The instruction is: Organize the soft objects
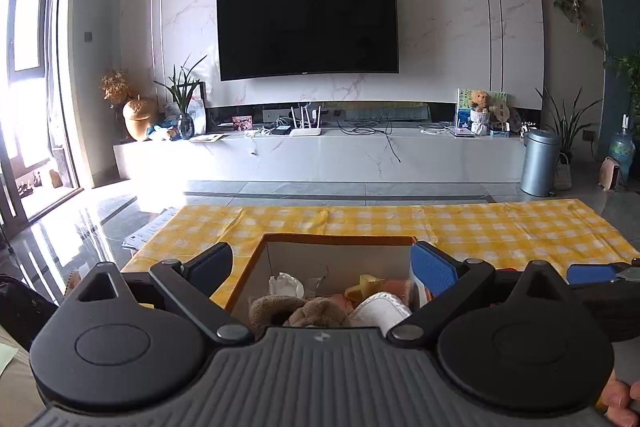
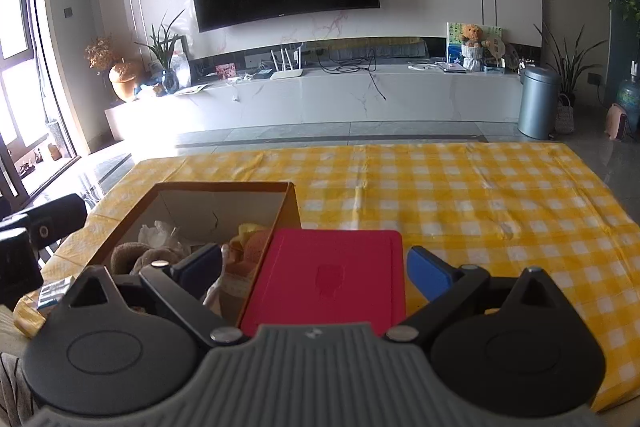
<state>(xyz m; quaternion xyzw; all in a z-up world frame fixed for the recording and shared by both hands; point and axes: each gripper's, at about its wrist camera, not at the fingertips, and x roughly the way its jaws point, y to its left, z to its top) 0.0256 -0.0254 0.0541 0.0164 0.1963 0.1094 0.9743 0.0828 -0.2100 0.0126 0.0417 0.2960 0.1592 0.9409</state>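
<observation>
An open cardboard box (image 2: 192,211) sits on the yellow checked cloth (image 2: 460,195), toward the table's near left corner. It is packed with soft things: a brown plush (image 1: 298,311) at the near side, a white cloth (image 1: 382,309) just at its 3 o'clock, a yellow toy (image 1: 362,287) behind that, and crumpled white stuff (image 1: 284,285) toward the box's far left.

The left gripper (image 1: 322,267) hangs over the box with its jaws spread wide, one pad off each side wall, nothing pinched between them.

The right gripper (image 2: 316,269) stands at the box's 3 o'clock. Its jaws are spread just as wide, and nothing is caught in them. Below them lies a red lid (image 2: 332,279), flat on the cloth and touching the box's right wall; whether the pads brush it I cannot tell. The left pad (image 2: 200,267) hangs over the box's contents, while the blue right pad (image 2: 428,273) is beyond the lid's right edge.

A TV (image 1: 306,27) hangs on the far wall.
</observation>
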